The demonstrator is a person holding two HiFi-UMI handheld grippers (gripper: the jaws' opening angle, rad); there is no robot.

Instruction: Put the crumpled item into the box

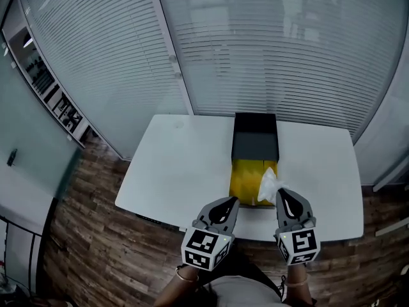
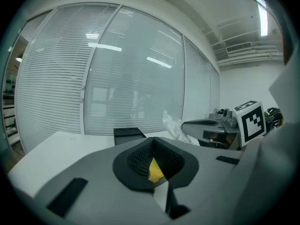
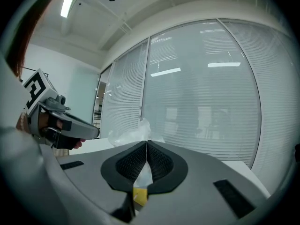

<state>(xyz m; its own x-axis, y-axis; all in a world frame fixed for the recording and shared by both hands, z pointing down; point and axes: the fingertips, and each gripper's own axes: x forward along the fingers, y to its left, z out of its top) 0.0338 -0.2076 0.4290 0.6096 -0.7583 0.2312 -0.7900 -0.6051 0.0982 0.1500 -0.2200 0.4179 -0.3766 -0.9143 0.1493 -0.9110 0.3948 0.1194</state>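
Observation:
On the white table (image 1: 182,171) lies a black box (image 1: 245,183) with a yellow inside, its black lid (image 1: 255,139) folded back at the far side. A crumpled white item (image 1: 269,185) hangs over the box's right edge, with my right gripper (image 1: 282,194) shut on it. In the right gripper view the crumpled item (image 3: 131,135) bulges just past the closed jaws of the right gripper (image 3: 146,144). My left gripper (image 1: 231,202) is shut and holds nothing, at the box's near left corner. From the left gripper view the crumpled item (image 2: 172,124) shows beside the right gripper (image 2: 205,124).
Frosted glass walls with blinds (image 1: 268,50) rise behind the table. Wood floor (image 1: 83,235) lies to the left and below the near table edge. Bare tabletop (image 1: 319,171) spreads on both sides of the box.

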